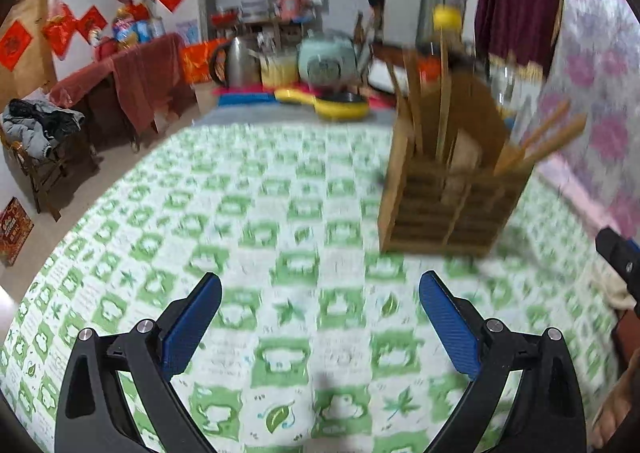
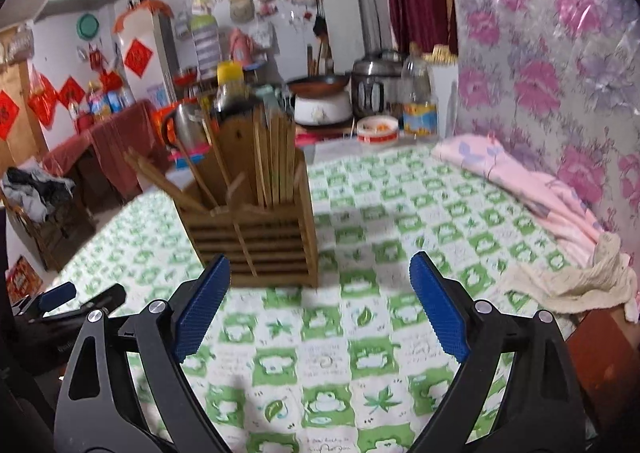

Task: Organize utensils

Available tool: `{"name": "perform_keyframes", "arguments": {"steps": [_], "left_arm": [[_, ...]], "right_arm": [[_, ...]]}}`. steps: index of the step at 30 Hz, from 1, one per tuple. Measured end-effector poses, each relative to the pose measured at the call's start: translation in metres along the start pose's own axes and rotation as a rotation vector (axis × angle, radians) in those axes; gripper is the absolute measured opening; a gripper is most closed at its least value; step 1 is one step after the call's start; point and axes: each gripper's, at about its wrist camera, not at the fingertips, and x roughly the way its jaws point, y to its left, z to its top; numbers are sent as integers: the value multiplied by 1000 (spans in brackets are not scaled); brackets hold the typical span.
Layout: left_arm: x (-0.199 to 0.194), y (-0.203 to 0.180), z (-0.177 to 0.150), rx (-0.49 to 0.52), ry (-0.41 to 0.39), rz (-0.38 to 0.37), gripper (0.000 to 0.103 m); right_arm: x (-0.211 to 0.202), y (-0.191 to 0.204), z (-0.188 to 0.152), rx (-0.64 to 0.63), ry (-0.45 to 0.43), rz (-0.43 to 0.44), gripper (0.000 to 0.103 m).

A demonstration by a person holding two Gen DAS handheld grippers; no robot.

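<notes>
A slatted wooden utensil holder (image 1: 448, 209) (image 2: 260, 241) stands upright on the green-and-white checked cloth. Several wooden chopsticks (image 2: 276, 161) (image 1: 544, 141) stick out of it, some upright, some leaning out sideways. My left gripper (image 1: 320, 289) is open over bare cloth, with the holder ahead and to its right. My right gripper (image 2: 320, 273) is open too, nothing between its blue pads; the holder stands just beyond its left fingertip (image 2: 212, 285). In the right wrist view the left gripper (image 2: 60, 297) shows at the left edge. The right gripper's tip (image 1: 620, 253) shows at the right edge of the left wrist view.
A pink folded cloth (image 2: 520, 181) and a cream rag (image 2: 580, 281) lie along the flowered wall on the right. At the table's far end stand a kettle (image 1: 236, 61), a yellow pan (image 1: 340, 105), a rice cooker (image 2: 376, 85) and a bottle (image 2: 418, 101).
</notes>
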Motion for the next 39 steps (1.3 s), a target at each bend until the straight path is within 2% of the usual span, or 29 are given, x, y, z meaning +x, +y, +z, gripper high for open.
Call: {"name": "perform_keyframes", "arguments": {"steps": [8, 15, 19, 23, 24, 27, 36, 38, 39], "left_arm": [[41, -13, -22, 66, 147, 21, 97], [66, -21, -38, 133, 250, 35, 97], [77, -14, -41, 101, 313, 4, 98], [80, -11, -42, 80, 305, 7, 99], [80, -12, -42, 77, 294, 11, 99], [81, -12, -41, 69, 289, 8, 99], [91, -13, -32, 73, 327, 17, 98], [84, -14, -32, 85, 291, 27, 98], [76, -16, -29, 90, 248, 33, 98]], "right_arm": [[50, 5, -29, -70, 209, -27, 88], [80, 9, -47, -130, 323, -44, 88], [93, 9, -53, -165, 356, -80, 88], [109, 6, -63, -175, 431, -94, 91], [109, 4, -63, -161, 426, -94, 95], [113, -5, -66, -106, 447, -55, 98], [115, -4, -66, -108, 451, -71, 97], [114, -3, -64, -126, 457, -77, 97], [111, -1, -62, -144, 444, -89, 97]]}}
